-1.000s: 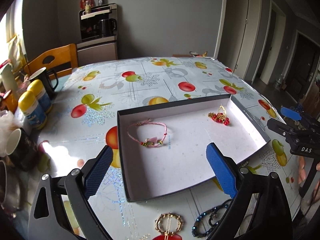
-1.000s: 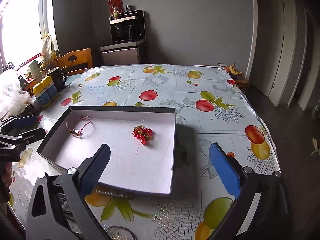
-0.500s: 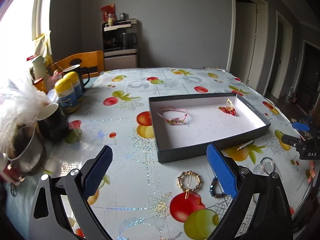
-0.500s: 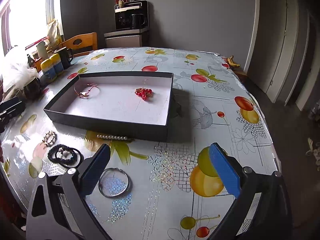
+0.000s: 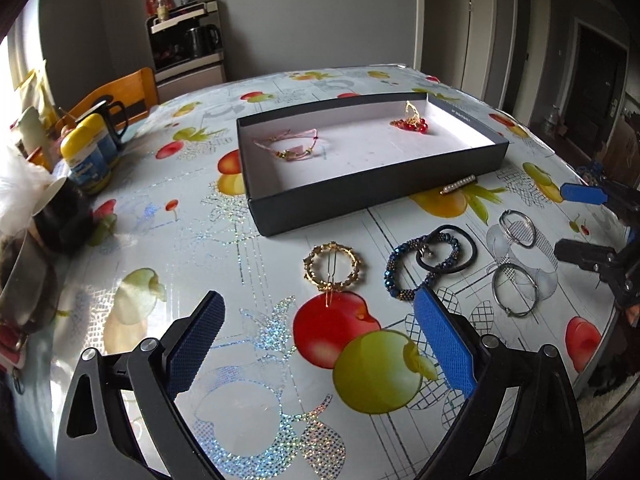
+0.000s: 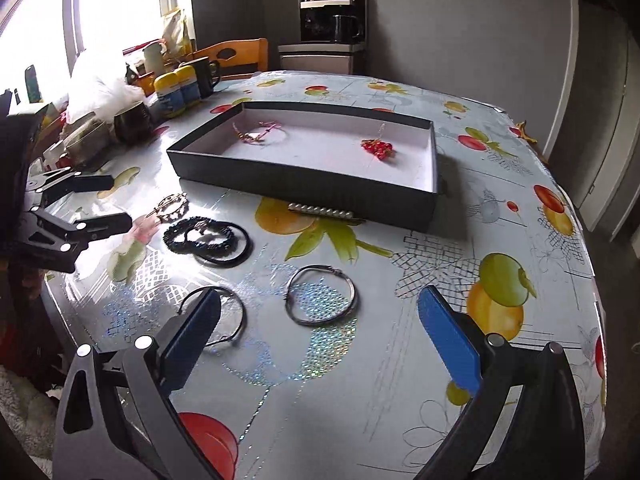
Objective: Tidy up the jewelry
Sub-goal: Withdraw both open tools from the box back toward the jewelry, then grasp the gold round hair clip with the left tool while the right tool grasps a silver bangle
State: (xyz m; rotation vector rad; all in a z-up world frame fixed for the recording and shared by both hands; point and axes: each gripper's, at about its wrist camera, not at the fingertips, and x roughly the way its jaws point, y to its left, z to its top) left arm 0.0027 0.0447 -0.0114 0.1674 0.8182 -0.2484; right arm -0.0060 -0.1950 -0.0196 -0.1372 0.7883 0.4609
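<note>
A shallow dark box (image 5: 360, 200) (image 6: 304, 188) on the fruit-print table holds a pink cord bracelet (image 5: 292, 146) (image 6: 260, 134) and a red bead piece (image 5: 412, 123) (image 6: 378, 148). In front of it lie a gold ring-shaped clip (image 5: 334, 270) (image 6: 172, 205), a blue bead bracelet (image 5: 424, 260) with a black hair tie (image 6: 224, 240), two silver bangles (image 5: 516, 252) (image 6: 320, 294), and a pearl clip (image 5: 458, 185) (image 6: 322, 212). My left gripper (image 5: 316, 340) hangs open above the table near the gold clip. My right gripper (image 6: 320, 332) hangs open, near the silver bangles. Neither holds anything.
Mugs (image 5: 116, 118), yellow-lidded bottles (image 5: 86, 156) (image 6: 176, 88) and a white plastic bag (image 6: 100, 84) crowd the table's window side. A wooden chair (image 5: 116, 92) and a cabinet with a coffee machine (image 6: 332, 20) stand behind. The table edge runs close below both grippers.
Both grippers have pulled back from over the box toward the table's near edge, bringing the loose jewelry into view. Both stayed open.
</note>
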